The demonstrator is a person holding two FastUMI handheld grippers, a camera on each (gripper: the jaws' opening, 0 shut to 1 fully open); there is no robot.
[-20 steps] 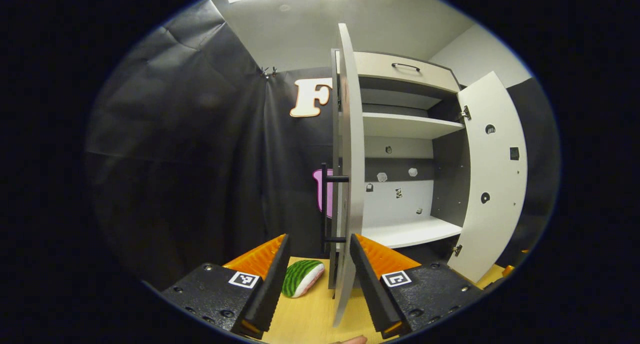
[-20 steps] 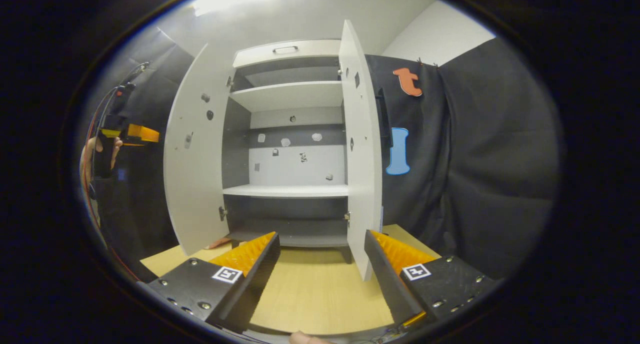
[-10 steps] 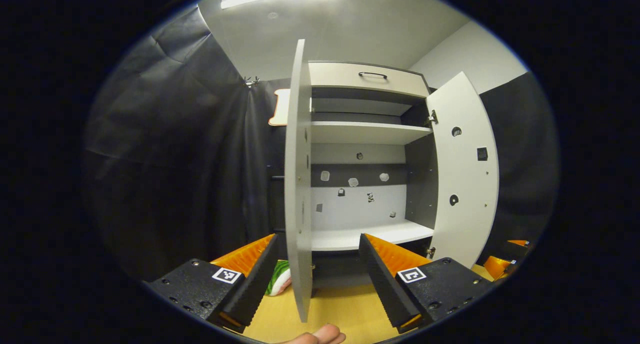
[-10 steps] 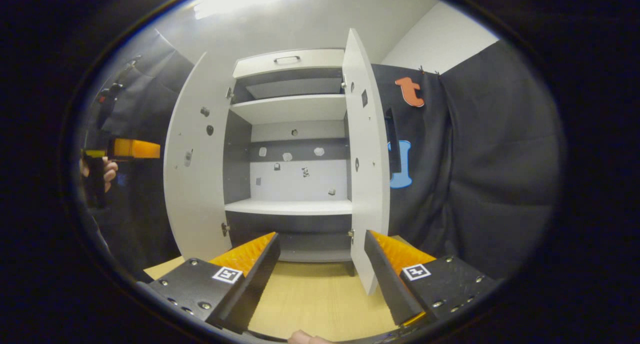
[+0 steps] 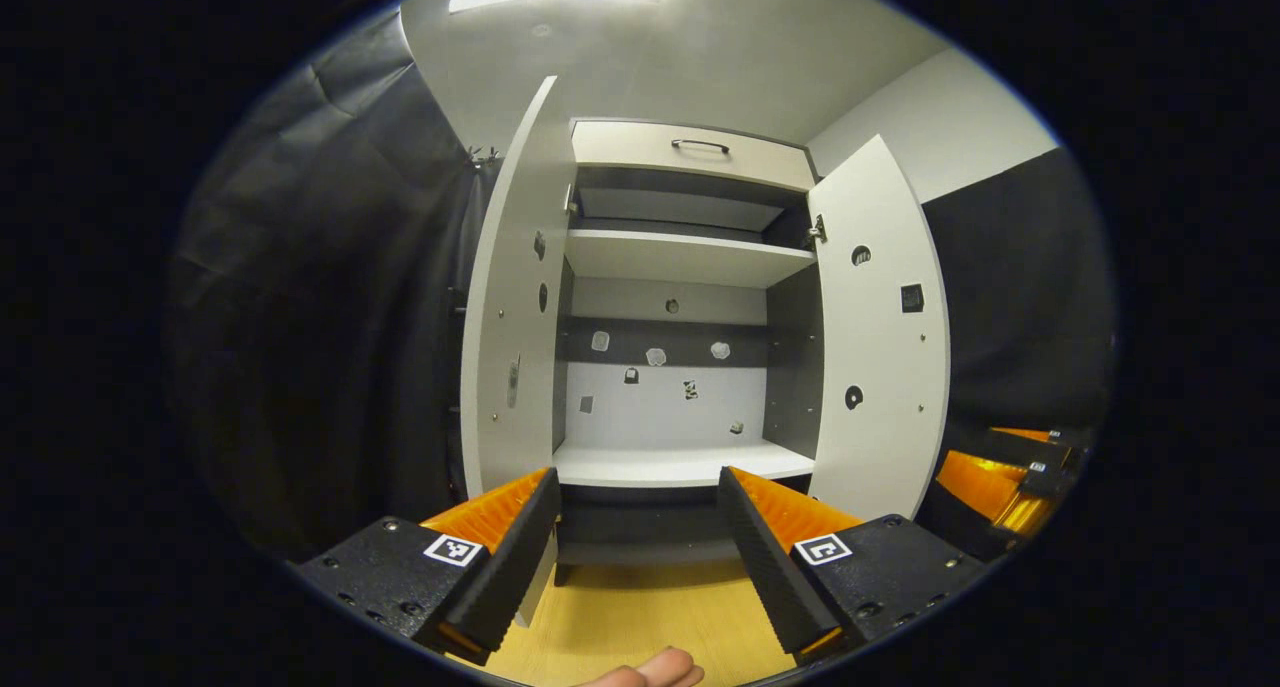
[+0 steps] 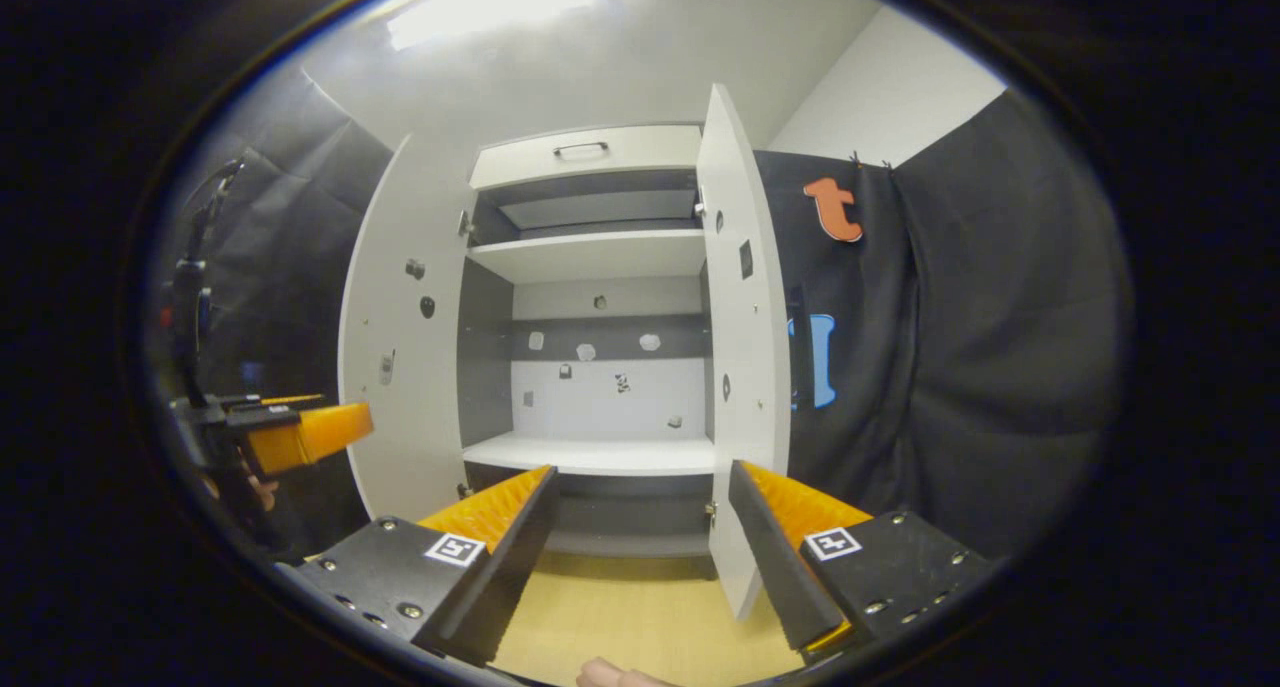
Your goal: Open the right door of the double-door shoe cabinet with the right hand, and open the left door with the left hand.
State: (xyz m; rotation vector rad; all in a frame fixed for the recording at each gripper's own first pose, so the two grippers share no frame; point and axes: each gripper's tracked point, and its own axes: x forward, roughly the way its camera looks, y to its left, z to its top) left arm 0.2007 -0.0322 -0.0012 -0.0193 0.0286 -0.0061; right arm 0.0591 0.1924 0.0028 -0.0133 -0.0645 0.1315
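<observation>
The white shoe cabinet (image 5: 690, 157) (image 6: 585, 155) stands ahead with both doors swung wide. Its left door (image 5: 510, 317) (image 6: 400, 317) and right door (image 5: 880, 327) (image 6: 745, 347) show their inner faces. Bare shelves (image 5: 680, 462) (image 6: 590, 454) lie inside. My left gripper (image 5: 635, 537) is open, short of the cabinet, with nothing between its fingers. My right gripper (image 6: 640, 537) is open too, nothing in it, with the right door's lower edge just beyond its right finger (image 6: 775, 557). The left gripper (image 6: 300, 435) shows at the left of the right gripper view, and the right gripper (image 5: 1000, 472) at the right edge of the left gripper view.
The cabinet stands on a light wooden table (image 5: 640, 617) (image 6: 620, 607). A closed drawer with a dark handle (image 5: 700, 145) (image 6: 580, 149) tops the cabinet. Black cloth walls hang on both sides. A fingertip (image 5: 650, 667) shows at the bottom edge.
The left gripper has swung from edge-on to the left door to facing the cabinet's inside, losing the green-and-white object from view. In the right gripper view the cabinet sits lower and the left gripper has dropped.
</observation>
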